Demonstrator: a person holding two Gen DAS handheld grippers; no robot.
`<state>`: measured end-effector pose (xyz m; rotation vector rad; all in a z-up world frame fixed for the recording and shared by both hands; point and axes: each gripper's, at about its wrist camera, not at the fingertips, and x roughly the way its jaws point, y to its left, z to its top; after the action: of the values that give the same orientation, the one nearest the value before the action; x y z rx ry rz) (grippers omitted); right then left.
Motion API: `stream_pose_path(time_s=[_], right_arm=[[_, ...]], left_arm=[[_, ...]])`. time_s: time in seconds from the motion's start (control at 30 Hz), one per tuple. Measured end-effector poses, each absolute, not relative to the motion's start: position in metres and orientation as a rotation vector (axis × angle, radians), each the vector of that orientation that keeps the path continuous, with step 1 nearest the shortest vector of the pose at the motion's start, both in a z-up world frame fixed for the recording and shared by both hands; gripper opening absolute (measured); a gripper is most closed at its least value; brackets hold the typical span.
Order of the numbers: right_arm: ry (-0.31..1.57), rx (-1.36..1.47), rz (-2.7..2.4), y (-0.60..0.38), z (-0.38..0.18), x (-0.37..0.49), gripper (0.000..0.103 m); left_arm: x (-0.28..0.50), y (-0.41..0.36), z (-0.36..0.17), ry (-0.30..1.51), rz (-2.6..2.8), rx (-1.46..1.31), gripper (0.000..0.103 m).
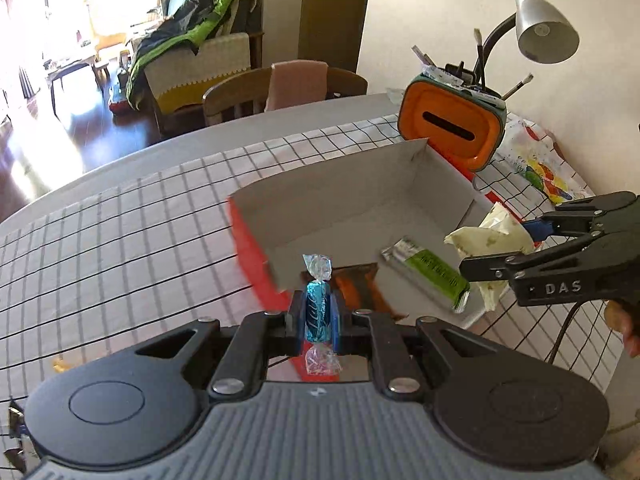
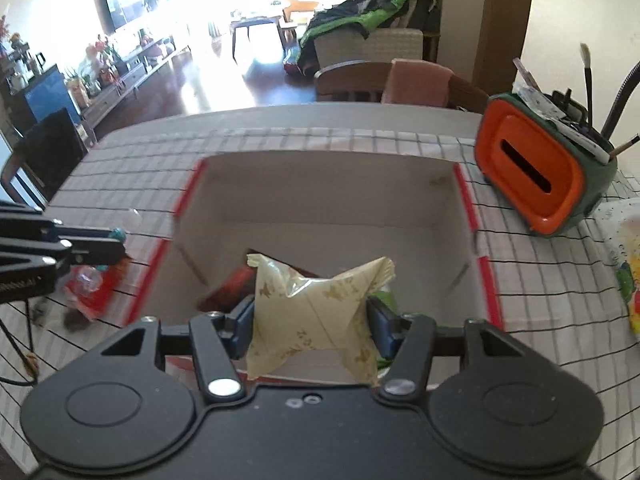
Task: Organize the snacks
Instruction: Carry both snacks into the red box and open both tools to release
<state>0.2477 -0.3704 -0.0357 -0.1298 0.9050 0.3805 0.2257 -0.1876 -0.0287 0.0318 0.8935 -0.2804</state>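
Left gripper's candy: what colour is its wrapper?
Metallic blue with clear twisted ends; the candy shows best in the left wrist view.

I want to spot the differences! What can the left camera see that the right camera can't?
Only the left wrist view shows the lamp and the green bar lying whole in the box. Only the right wrist view shows the TV. Both show the box, orange holder, blue candy and cream packet.
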Motion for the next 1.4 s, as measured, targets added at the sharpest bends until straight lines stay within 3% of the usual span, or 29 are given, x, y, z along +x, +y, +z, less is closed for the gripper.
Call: stream_pose_path(time_s=[0.47,1.1,1.4], right_arm=[[0.992,-0.261,0.428,-0.387,-0.071,0.297,0.057],[1.113,-0.337,0.514,-0.369,-0.095,0.311,0.057],[1.105,-0.302,0.499,-0.377,-0.094,0.311,0.062]], left_arm=[[0.289,-0.251,-0.06,1.041,-0.219,0.06,0.012],[0.322,-0.268,-0.09,1.236,-0.19,0.11,0.012],[0.325,-0.268,-0.092,1.258,-0.183,0.091,0.012]])
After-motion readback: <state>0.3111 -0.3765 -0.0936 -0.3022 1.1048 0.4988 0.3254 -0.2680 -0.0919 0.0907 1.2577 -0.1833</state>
